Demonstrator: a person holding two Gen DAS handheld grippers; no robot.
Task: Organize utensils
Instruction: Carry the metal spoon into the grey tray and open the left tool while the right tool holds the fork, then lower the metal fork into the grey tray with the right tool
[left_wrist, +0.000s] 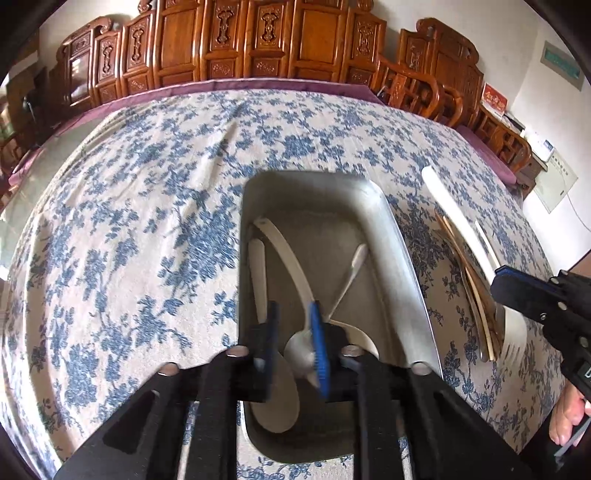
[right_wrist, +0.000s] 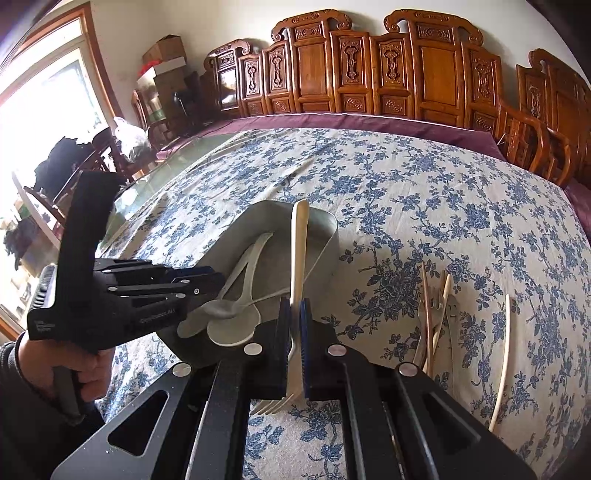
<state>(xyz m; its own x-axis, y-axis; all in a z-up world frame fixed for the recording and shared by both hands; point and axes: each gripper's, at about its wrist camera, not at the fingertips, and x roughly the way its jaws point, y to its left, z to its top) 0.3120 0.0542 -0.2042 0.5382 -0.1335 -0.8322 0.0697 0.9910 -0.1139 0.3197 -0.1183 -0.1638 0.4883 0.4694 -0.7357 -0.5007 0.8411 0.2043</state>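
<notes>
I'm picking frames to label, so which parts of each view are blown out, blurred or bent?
Left wrist view: the small grey spoon between the left gripper fingers is smeared; the blue-flowered tablecloth bulges from the fisheye lens. Right wrist view: the window is overexposed white.

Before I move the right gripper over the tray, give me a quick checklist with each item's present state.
1. Right gripper shut on the fork: ok.
2. Left gripper open, pads off the spoon: ok.
3. Spoons lying inside the metal tray: ok.
4. Left gripper out of the tray's airspace: not ok, it hangs over the near end.
5. Free floor in the tray for the fork: ok, the far right part is bare.
6. Remaining forks on the tablecloth undisturbed: cannot tell.
</notes>
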